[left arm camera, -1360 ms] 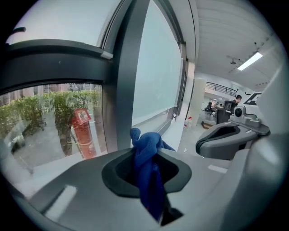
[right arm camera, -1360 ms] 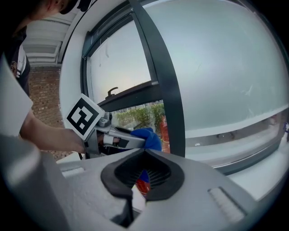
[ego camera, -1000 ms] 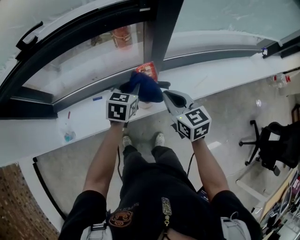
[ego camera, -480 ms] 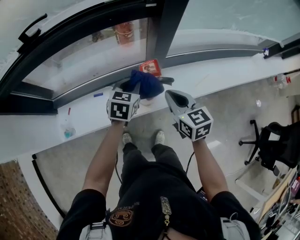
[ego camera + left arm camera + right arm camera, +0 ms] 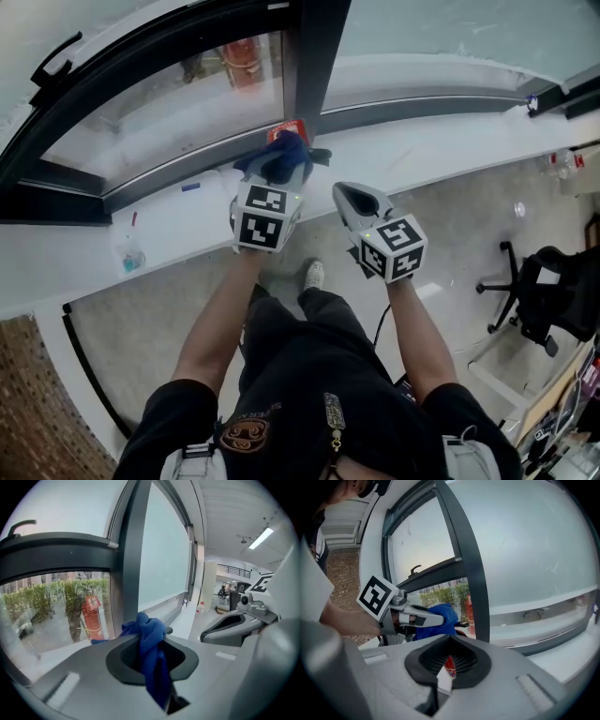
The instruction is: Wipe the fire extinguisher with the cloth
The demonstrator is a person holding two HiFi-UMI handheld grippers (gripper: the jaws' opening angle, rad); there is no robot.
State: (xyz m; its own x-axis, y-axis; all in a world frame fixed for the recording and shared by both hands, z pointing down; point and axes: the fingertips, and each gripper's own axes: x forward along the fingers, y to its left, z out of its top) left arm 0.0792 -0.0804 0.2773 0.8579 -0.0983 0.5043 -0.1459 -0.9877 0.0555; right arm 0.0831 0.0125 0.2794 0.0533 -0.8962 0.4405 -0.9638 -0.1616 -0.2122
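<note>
**A:** Where did you have the cloth?
**B:** Your left gripper (image 5: 278, 180) was clamped on the blue cloth (image 5: 284, 157). It was bunched right at the red extinguisher (image 5: 287, 131), which stood on the white counter (image 5: 422, 155) by the dark window post (image 5: 314, 56).
**A:** And the other side?
**B:** Your right gripper (image 5: 347, 194) hovered just beside it, jaws together and empty, apart from the cloth.
</note>
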